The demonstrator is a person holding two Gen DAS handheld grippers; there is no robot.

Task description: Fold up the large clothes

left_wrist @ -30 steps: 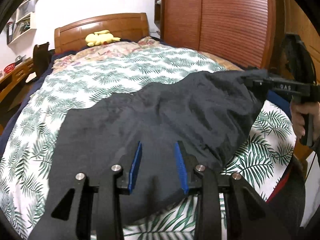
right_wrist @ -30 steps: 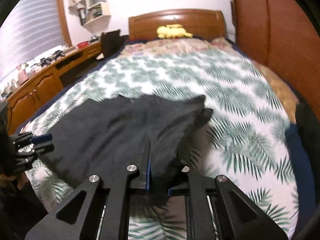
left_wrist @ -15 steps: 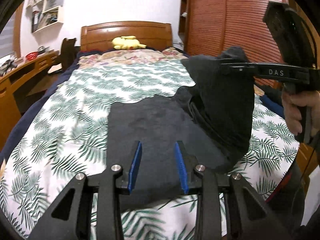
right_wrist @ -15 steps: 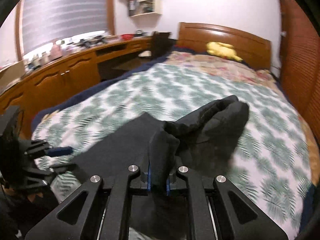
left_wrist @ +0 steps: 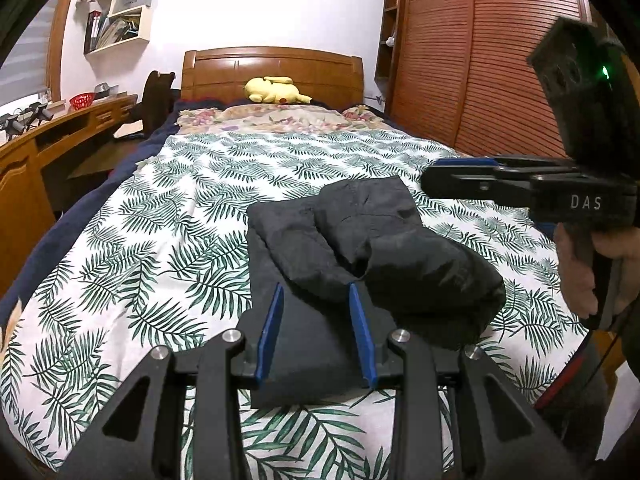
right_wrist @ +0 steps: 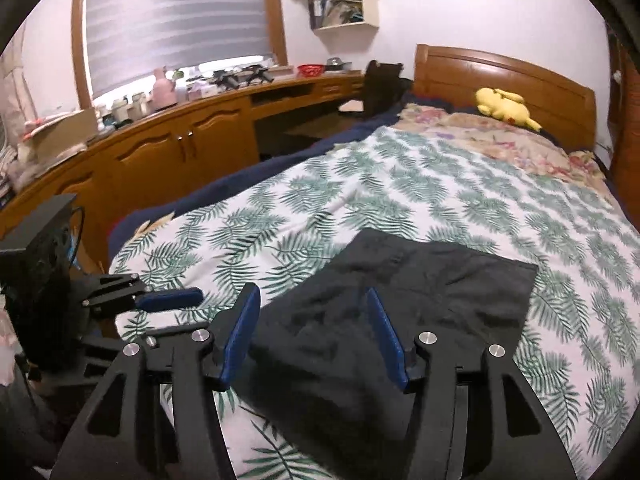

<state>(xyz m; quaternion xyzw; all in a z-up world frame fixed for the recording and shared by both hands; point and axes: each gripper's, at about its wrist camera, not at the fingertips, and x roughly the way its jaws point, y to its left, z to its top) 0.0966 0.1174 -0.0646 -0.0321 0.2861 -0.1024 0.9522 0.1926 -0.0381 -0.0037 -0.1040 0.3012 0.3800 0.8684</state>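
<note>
Dark garment (left_wrist: 372,256) slumped half-folded on bed (left_wrist: 160,216), soft, light, slack; best pinched at corners; right tool (right_wrist: 314,336) just released, left tool (left_wrist: 316,330) parted, empty.

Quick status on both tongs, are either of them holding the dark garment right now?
Left tongs: open, nothing held, above the dark garment.
Right tongs: open, just released the garment; nothing between the pads.
</note>
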